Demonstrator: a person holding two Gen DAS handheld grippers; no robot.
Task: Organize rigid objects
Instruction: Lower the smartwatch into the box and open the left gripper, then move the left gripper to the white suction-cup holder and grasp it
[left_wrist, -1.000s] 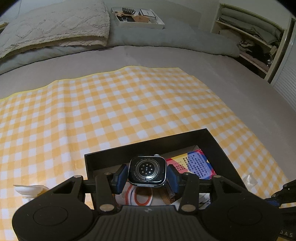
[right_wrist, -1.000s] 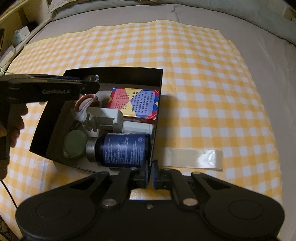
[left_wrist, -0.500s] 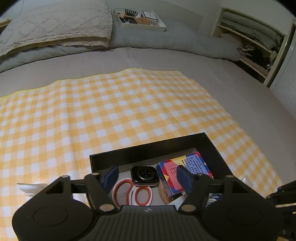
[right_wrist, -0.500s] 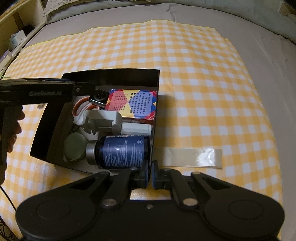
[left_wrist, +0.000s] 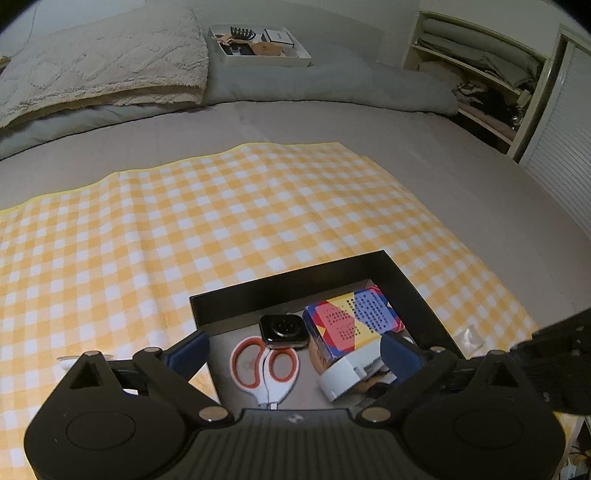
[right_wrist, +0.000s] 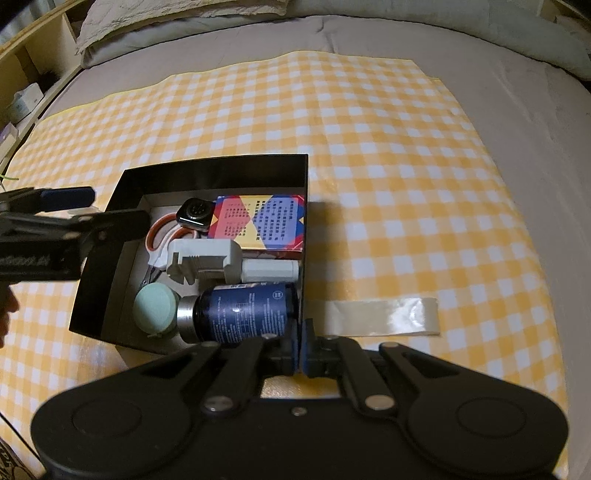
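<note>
A shallow black cardboard box sits on a yellow-and-white checked cloth spread over a grey bed. Inside the box, at its far wall, a dark square smartwatch body lies face down, propped on the orange handles of a pair of scissors and touching a colourful printed carton beside it. The left tool hangs over the box's left side, its blue-padded jaws having just opened wide, nothing between them, the watch released below. Nearer the box's front wall lie a white plastic clamp-like device with a white cylinder, a pale green round disc and a dark blue labelled bottle on its side. The right tool is clenched, pads together at the box's near right corner; whether they pinch the box wall cannot be told. A strip of clear tape lies on the cloth just right of the box.
</note>
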